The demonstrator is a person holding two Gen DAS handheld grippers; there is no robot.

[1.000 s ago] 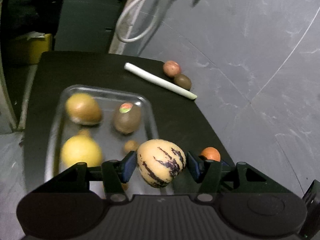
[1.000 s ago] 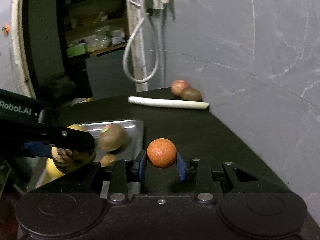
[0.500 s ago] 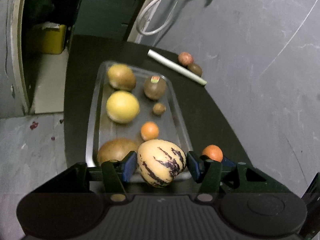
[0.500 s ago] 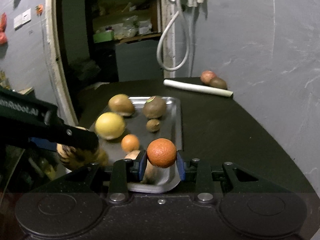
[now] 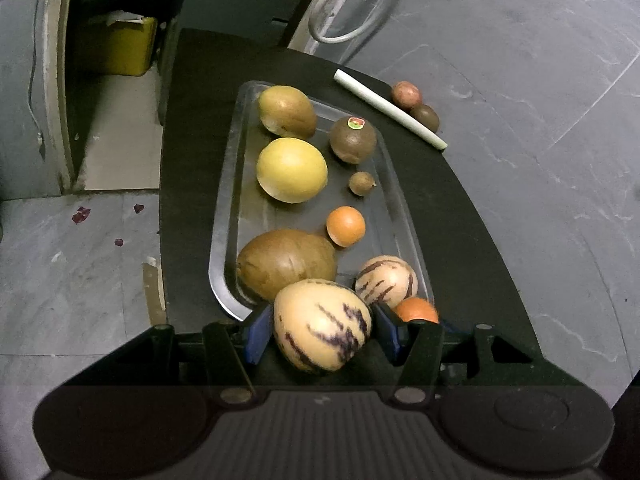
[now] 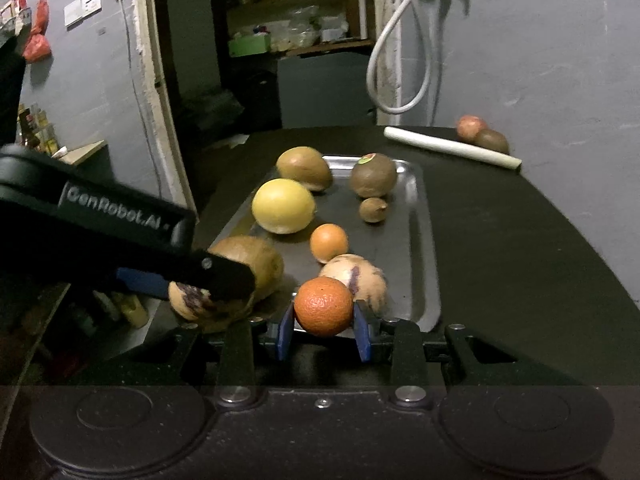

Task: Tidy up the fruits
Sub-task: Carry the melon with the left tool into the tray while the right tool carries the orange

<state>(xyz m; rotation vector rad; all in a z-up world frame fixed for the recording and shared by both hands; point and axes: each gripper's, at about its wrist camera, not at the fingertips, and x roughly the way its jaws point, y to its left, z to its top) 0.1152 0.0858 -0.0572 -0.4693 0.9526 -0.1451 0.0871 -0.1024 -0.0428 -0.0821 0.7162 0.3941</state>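
My left gripper [image 5: 322,334] is shut on a cream, purple-striped melon [image 5: 322,324], held over the near end of the metal tray [image 5: 236,184]. My right gripper [image 6: 323,324] is shut on an orange [image 6: 323,312] just above the tray's near edge [image 6: 424,320]. In the right wrist view the left gripper [image 6: 208,280] reaches in from the left with its melon [image 6: 200,308]. The tray holds several fruits: a second striped melon [image 5: 386,280], a small orange [image 5: 345,226], a yellow round fruit [image 5: 291,170], brown fruits [image 5: 286,268] and a stickered brown fruit [image 5: 353,140].
The tray lies on a black table [image 5: 472,248]. At its far right are a white stick [image 5: 390,109], a reddish fruit [image 5: 406,94] and a brown fruit [image 5: 425,117] against the grey wall. A white hose [image 6: 400,60] hangs behind. Floor and a doorway lie left.
Both grippers have drawn back toward the near end of the tray, carrying their fruits. More of the tray shows, including the second striped melon and the small orange.
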